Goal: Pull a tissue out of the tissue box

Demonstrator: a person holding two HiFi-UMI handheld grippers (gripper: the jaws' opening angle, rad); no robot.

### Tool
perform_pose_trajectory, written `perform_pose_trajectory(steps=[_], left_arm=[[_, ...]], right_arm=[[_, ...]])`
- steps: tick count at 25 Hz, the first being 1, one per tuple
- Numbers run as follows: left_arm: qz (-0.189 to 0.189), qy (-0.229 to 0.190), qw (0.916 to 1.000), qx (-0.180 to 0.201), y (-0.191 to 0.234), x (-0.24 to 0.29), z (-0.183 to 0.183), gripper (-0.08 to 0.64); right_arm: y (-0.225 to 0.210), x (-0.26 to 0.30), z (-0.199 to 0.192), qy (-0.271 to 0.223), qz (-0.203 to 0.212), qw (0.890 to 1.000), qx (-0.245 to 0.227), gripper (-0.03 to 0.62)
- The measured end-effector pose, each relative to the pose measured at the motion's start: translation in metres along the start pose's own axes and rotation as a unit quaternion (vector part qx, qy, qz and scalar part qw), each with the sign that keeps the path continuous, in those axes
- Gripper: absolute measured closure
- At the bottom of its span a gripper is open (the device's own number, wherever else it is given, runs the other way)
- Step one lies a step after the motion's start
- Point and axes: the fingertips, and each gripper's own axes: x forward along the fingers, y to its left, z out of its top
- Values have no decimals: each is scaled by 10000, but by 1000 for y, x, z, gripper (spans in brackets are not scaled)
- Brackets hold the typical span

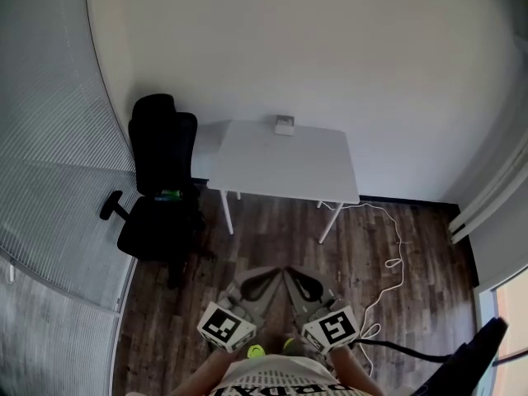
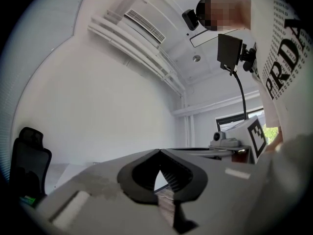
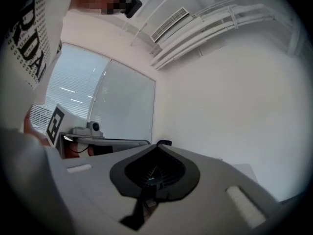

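**Item: tissue box, with both grippers standing off**

Location: the tissue box [image 1: 285, 125] sits well ahead of both grippers, past their tips, on the far edge of the white table [image 1: 247, 172]. It is well apart from either one.

Left gripper [image 1: 266, 275]: I read its jaws as pressed together at the tips, nothing between them, touching nothing.

Right gripper [image 1: 295, 275]: jaws likewise pressed together, empty. The two grippers' tips lie just beside each other.

Black chair [image 1: 161, 180]: ahead and to the left of the left gripper, beside the table.

Obscured: in both gripper views the gripper's own grey body fills the lower part, and I cannot make out the box there. From the head view the box is too small for me to see any tissue.
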Motion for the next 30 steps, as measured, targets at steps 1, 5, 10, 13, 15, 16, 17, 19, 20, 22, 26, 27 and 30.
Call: perform_pose_trajectory(steps=[1,5,10,13,15,16,17,19,20,22,26,27,30], left_arm=[[26,31,10000,46,2,-1,-3,571],[118,37,9999,-45,5,9,-8,571],[183,229,9996,25,15,40,-20,571],[207,285,9993,96,22,62,-20,571],[224,273,9993,94,25,78,-19,571],[228,293,9993,100,25,85,-20,571],[244,313,9992,97,25,92,-20,571],[302,238,9993,15,25,106,-19,571],[325,206,9993,-9,27,113,-19,571],[351,250,9991,41,29,125,-24,571],[423,372,9984,72,29,142,-37,571],[449,357,9983,65,29,148,-37,571],[517,334,9980,120,28,163,-38,571]], right_arm=[[1,1,-2,18,13,10000,20,586],[-10,2,-7,9,64,10000,69,586],[-44,11,-10,35,179,9998,98,586],[-67,18,-6,8,225,9997,100,586],[-83,21,-3,-12,251,9996,86,586],[-90,21,-3,-16,261,9996,87,586],[-97,21,-3,-14,269,9996,94,586],[-111,20,-5,-17,284,9995,115,586],[-117,21,-6,-25,294,9995,127,586],[-129,21,-9,-9,333,9993,151,586],[-146,16,-13,67,482,9987,145,586],[-150,16,-13,59,511,9986,143,586],[-164,13,-14,25,563,9983,164,586]])
